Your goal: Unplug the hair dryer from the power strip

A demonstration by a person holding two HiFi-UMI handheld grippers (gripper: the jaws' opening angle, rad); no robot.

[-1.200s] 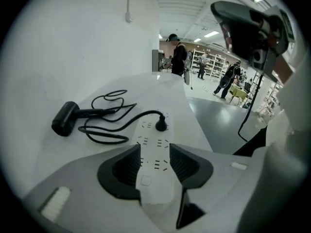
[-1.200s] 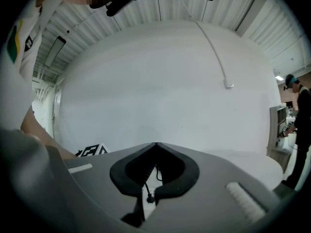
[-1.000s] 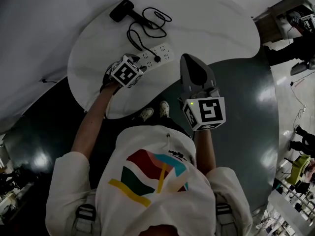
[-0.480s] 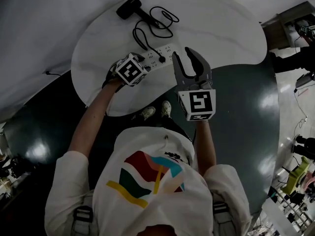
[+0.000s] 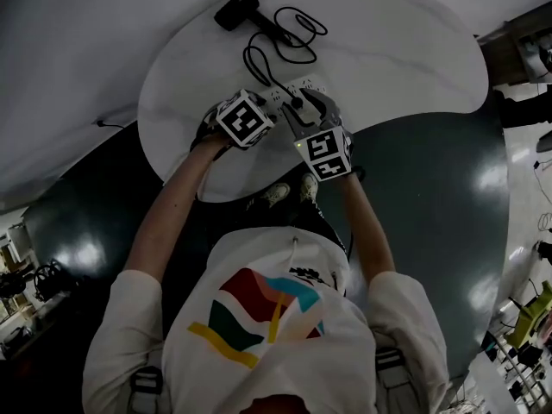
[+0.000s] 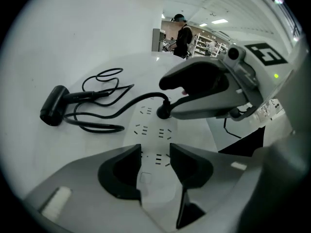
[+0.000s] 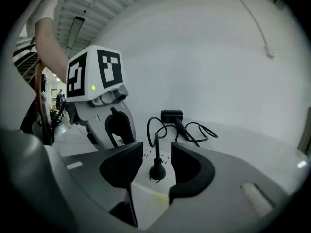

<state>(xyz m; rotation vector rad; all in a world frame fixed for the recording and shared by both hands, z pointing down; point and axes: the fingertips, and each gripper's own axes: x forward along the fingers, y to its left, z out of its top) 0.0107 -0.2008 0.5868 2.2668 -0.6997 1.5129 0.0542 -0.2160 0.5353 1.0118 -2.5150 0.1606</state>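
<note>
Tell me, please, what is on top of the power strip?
A black plug stands in the power strip, between the jaws of the right tool, which have just been opening and do not grip it. The left tool covers the strip's near end; what lies beneath is hidden.

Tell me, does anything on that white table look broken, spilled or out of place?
Nothing stands out. The hair dryer lies on the table, its cord in loose loops, and its plug sits upright in the power strip. No spill or damage shows.

L tongs (image 6: pixel 155 153) apart; R tongs (image 7: pixel 156 155) newly wide
</note>
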